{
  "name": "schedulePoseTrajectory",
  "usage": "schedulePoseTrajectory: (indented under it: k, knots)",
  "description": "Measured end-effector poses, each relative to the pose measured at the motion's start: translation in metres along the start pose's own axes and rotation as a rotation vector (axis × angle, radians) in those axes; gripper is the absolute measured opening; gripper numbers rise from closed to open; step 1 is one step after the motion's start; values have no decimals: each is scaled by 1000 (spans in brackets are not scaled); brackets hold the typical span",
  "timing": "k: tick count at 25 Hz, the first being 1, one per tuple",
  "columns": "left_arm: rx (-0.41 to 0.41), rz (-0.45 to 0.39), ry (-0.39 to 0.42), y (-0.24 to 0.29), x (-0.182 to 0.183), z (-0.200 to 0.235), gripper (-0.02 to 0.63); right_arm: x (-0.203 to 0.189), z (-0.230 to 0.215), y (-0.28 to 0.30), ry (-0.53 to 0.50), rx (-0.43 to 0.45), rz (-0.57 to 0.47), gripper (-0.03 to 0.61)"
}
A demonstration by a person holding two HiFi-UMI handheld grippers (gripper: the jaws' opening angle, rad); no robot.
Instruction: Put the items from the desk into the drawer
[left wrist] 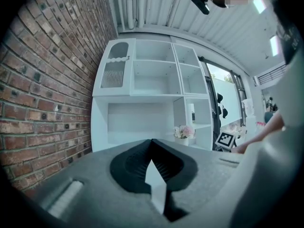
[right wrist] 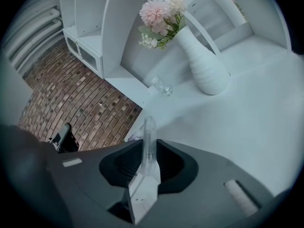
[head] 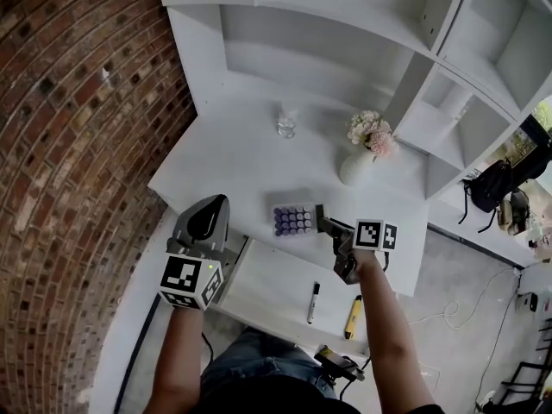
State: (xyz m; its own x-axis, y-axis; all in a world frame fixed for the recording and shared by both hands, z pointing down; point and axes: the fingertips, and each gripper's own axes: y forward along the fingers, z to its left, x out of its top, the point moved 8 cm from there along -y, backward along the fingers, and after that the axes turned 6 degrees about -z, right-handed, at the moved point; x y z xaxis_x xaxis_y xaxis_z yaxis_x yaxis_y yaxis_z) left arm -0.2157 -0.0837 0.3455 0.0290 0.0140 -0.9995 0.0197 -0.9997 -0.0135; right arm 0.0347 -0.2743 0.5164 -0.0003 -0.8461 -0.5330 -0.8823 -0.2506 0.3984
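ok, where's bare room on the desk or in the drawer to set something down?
Desk: bare stretch left of the glass down to the front edge; another right of the vase. Drawer: bare left of the black marker. Crowded: front centre, where the purple-capped box sits by the right gripper, shut on a clear plastic piece.

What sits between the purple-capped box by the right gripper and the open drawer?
Nothing visible. The drawer is open just below the purple-capped box; a marker and a yellow item lie toward its right. The right gripper is shut on a clear piece; the left gripper hangs by the drawer's left edge.
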Motion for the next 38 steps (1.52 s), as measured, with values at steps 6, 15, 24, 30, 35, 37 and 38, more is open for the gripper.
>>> schedulePoseTrajectory:
  k: [6,15,24,30,35,37,38]
  knots:
    - [-29,-8,-14,-4,-2,1,0,-38,17,-7,3,30,30,101]
    - [-56,-5,-20,-6,-3,6,0,-105,29,7,-53,72,268,101]
    - [-63,26,-31,-13,-16,8,0,-173,13,26,-134,-36,475,101]
    - [-65,35,-37,-17,-20,8,0,-202,2,32,-148,-125,516,103]
    - [-72,48,-28,-19,-23,6,0,-216,-9,42,-163,-179,516,101]
    - [-72,57,-22,-19,-25,6,0,-220,-14,47,-157,-194,492,103]
    - [-72,63,-20,-20,-27,5,0,-222,-17,48,-145,-198,475,101]
